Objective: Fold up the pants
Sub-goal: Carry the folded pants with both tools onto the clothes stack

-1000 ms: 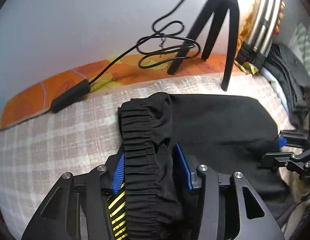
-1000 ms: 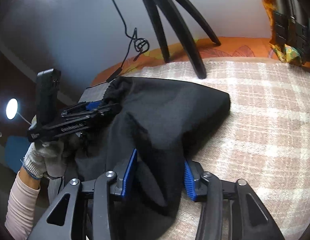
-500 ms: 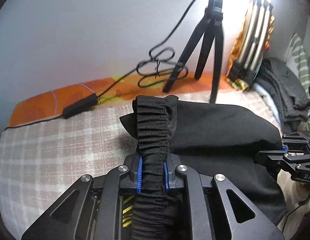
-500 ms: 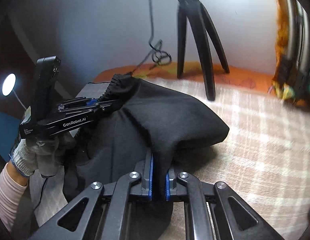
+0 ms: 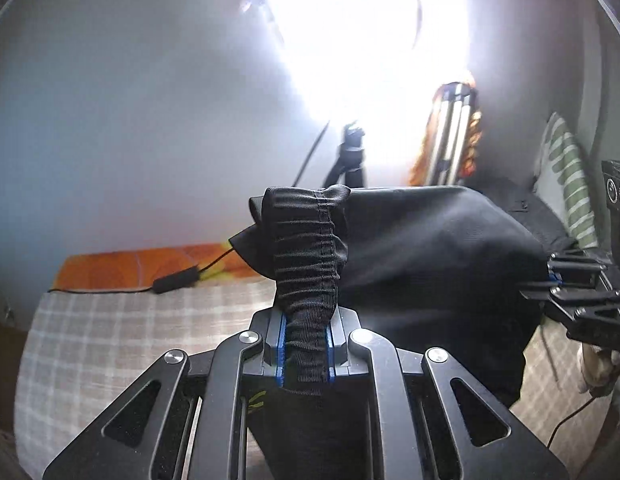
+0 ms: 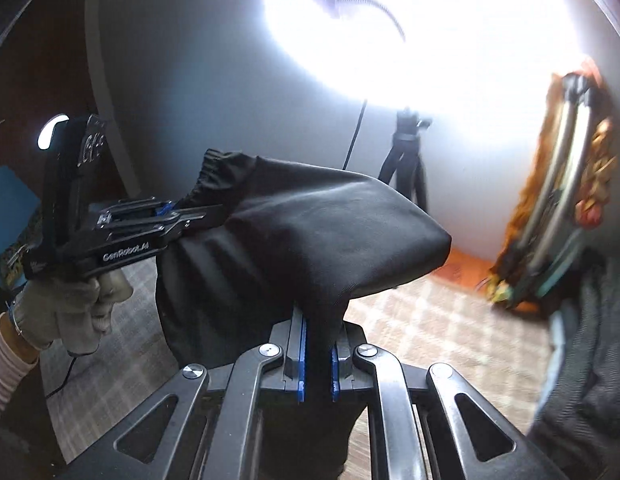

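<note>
Bed surface: a checked beige-and-white cover (image 5: 121, 332) is lying flat, with an orange patterned sheet (image 5: 137, 266) showing along the far edge against a plain pale wall (image 5: 129, 120). A black cable with an inline box (image 5: 175, 282) is trailing across that edge. A very bright lamp glare (image 5: 370, 32) is washing out the upper wall; a small black tripod (image 5: 350, 160) is standing below it. To the right, a bundle of metal poles in orange wrapping (image 6: 558, 208) is leaning up, beside dark clothing (image 6: 590, 360) and a green-striped cloth (image 5: 566, 184).

The black pants (image 5: 430, 264) are hanging in the air above the cover, stretched between 2 grippers. The left gripper (image 5: 305, 352) is clamping the gathered elastic waistband (image 5: 305, 252); its jaws have just been closing onto it. The right gripper (image 6: 318, 360) is pinching plain black fabric, jaws narrow, likewise just closed. A gloved hand (image 6: 69, 312) is gripping the left tool's handle.
</note>
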`<state>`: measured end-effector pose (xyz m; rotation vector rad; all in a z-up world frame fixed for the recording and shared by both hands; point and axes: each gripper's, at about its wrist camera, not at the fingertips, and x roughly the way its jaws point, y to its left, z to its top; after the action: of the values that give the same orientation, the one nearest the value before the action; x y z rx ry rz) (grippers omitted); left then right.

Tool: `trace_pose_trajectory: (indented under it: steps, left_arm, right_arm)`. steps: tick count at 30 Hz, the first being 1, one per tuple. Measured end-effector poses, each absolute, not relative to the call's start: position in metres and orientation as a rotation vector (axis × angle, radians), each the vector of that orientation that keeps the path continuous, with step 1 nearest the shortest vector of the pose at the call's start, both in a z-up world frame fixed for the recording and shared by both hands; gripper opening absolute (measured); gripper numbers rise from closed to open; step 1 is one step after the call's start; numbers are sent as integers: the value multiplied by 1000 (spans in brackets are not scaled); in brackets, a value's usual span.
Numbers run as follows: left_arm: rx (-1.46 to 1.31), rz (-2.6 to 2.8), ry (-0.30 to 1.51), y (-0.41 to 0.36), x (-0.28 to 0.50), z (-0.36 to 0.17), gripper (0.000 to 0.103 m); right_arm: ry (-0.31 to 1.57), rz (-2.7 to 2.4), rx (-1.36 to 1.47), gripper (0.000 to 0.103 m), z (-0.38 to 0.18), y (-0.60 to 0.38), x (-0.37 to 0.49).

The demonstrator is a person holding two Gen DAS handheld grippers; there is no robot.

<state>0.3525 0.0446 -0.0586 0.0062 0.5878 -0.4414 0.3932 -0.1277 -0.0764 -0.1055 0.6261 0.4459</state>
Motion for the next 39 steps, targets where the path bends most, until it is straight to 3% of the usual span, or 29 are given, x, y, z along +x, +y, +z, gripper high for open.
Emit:
trace_pose_trajectory:
  steps: [14,39]
  left_arm:
    - [23,-564,481,-46,315,-13,12]
    - [108,-747,414,-237,315,38,12]
  right_arm:
    - [546,323,-116,6,-20,-218,327]
    - [471,119,-42,6,11,-388,265]
